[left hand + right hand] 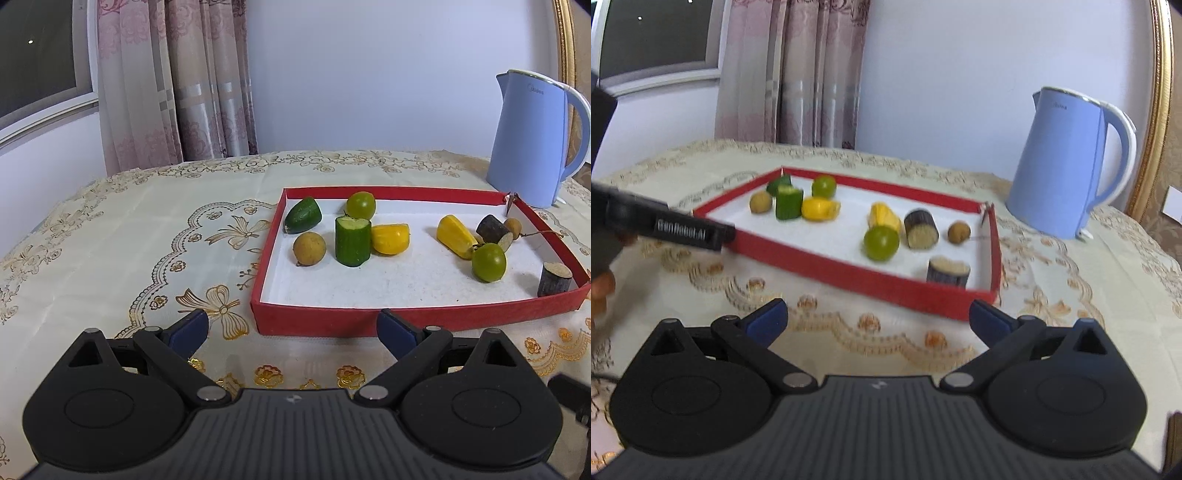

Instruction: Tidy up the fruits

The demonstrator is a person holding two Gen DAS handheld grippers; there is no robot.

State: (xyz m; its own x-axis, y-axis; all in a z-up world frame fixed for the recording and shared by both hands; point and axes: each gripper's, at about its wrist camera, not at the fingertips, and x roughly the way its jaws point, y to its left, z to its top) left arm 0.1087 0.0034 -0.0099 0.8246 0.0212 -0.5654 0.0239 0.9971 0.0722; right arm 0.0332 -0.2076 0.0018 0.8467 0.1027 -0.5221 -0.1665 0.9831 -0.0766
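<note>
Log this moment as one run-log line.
left gripper: open, empty | right gripper: open, empty | fruits: all in red tray | kettle: behind tray

Red tray (369,322) of cut fruit on an embroidered tablecloth (147,229)

Left gripper (291,325) open and empty before the tray's near wall; upright cucumber piece (352,242) touches a yellow piece (390,239); blue kettle (528,144) stands behind the tray's far right corner.

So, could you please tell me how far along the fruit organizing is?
All the produce already sits inside the red tray, in two loose clusters. Nothing is in hand: left gripper and right gripper are open and empty. Possibly left: tidying pieces such as the sugarcane chunk.
</note>
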